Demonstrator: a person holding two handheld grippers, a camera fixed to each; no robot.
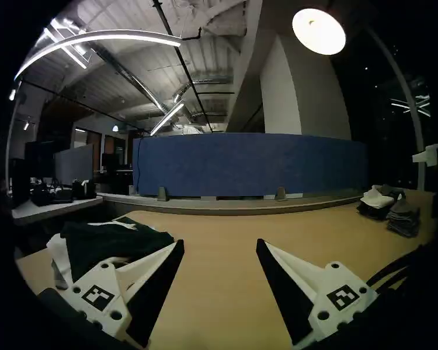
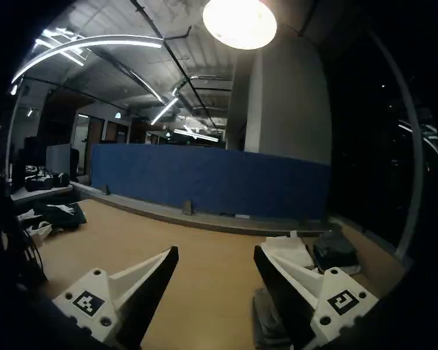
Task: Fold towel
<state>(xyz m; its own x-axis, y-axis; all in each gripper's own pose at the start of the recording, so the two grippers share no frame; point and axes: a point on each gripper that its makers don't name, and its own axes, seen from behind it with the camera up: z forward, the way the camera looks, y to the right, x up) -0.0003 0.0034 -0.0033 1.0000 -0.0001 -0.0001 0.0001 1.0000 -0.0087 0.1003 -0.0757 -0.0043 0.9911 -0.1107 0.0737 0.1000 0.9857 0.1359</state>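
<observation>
Two cloth piles lie at opposite ends of a light wooden tabletop (image 1: 230,233), with a partition behind.
In the left gripper view, a loose heap of dark and white towels (image 1: 111,242) lies at the left, just behind the left gripper (image 1: 219,245). A stack of folded grey and white towels (image 1: 388,207) sits far right, well apart from the heap. A long blue fabric partition (image 1: 248,163) stands along the table's back edge, with a round ceiling lamp (image 1: 319,30) above. In the right gripper view, the folded stack lies just behind the right gripper (image 2: 216,251).

Wooden table (image 1: 230,245), blue partition (image 1: 248,164) behind, round lamp (image 1: 319,31) overhead, dim office.
</observation>
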